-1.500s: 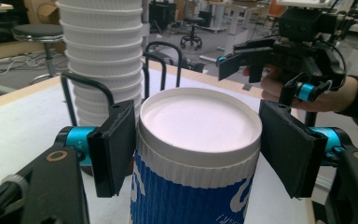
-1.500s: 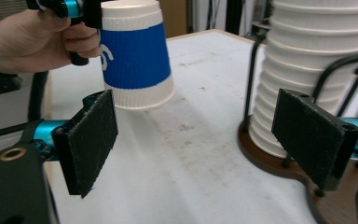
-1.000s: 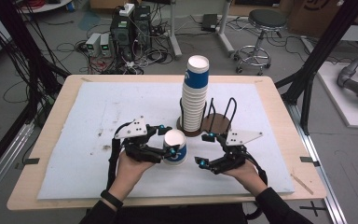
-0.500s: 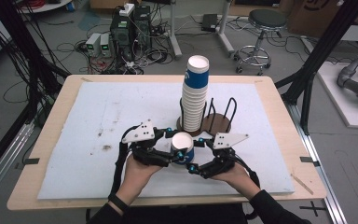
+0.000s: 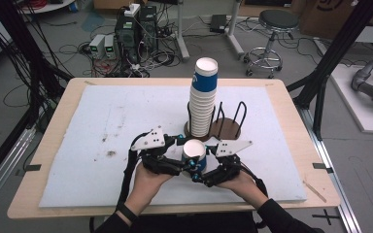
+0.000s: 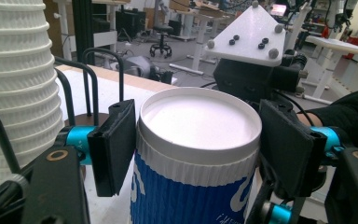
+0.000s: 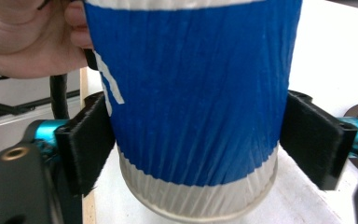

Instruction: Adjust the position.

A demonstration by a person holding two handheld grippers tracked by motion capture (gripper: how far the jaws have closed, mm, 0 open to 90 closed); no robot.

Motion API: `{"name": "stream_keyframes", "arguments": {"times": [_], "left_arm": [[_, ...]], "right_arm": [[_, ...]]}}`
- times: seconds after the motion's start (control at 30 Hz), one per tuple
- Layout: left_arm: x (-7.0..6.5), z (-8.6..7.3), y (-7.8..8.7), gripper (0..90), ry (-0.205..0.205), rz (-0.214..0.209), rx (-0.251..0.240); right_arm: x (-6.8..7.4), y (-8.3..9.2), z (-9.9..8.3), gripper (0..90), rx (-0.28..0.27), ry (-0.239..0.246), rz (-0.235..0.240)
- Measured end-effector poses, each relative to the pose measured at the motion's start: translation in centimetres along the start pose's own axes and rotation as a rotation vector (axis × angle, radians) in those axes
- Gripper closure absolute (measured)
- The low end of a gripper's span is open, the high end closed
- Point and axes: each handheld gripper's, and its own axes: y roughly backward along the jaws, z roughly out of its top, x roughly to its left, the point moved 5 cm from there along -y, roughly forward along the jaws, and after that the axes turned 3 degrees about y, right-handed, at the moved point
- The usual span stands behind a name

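Blue and white ribbed paper makes up the cup (image 5: 194, 155), which in the high view sits near the table's (image 5: 48, 145) front edge, about midway along it, between the left gripper (image 5: 182, 162) and the right gripper (image 5: 201, 172). Just behind it a tall stack of cups (image 5: 203, 99) stands in a round wire holder (image 5: 228, 127) on the white mat (image 5: 102, 126).

From the left gripper view, the left gripper (image 6: 191, 140) grasps the cup (image 6: 198, 154) just under its white rim; the stack (image 6: 21, 84) rises at the left.

From the right gripper view, the right gripper (image 7: 200, 144) brackets the cup (image 7: 191, 102) low down; its left jaw touches the wall, the right jaw stands slightly off. A hand (image 7: 28, 37) shows at upper left.
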Motion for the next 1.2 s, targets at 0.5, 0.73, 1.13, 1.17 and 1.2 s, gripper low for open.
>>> {"name": "stream_keyframes", "arguments": {"times": [0.5, 0.73, 1.13, 1.17, 1.2], "left_arm": [[0.0, 0.6, 0.0, 22.2, -0.033, -0.045, 0.259], [-0.4, -0.4, -0.8, 28.6, -0.099, -0.050, 0.415], [0.8, 0.8, 0.9, 29.8, -0.009, -0.108, 0.149], [0.8, 1.0, 1.1, 29.8, -0.005, -0.105, 0.125], [0.8, 1.1, 1.2, 29.9, 0.003, -0.102, 0.105]], "right_arm": [[-0.4, 0.5, -0.2, 21.0, 0.119, 0.078, 0.021], [0.5, 0.1, -0.5, 22.0, 0.204, 0.142, 0.044], [-0.4, 2.1, 0.6, 15.7, 0.024, 0.095, 0.047], [-0.5, 2.2, 0.6, 15.5, 0.018, 0.087, 0.044], [-0.6, 2.3, 0.7, 15.5, 0.007, 0.075, 0.042]]}}
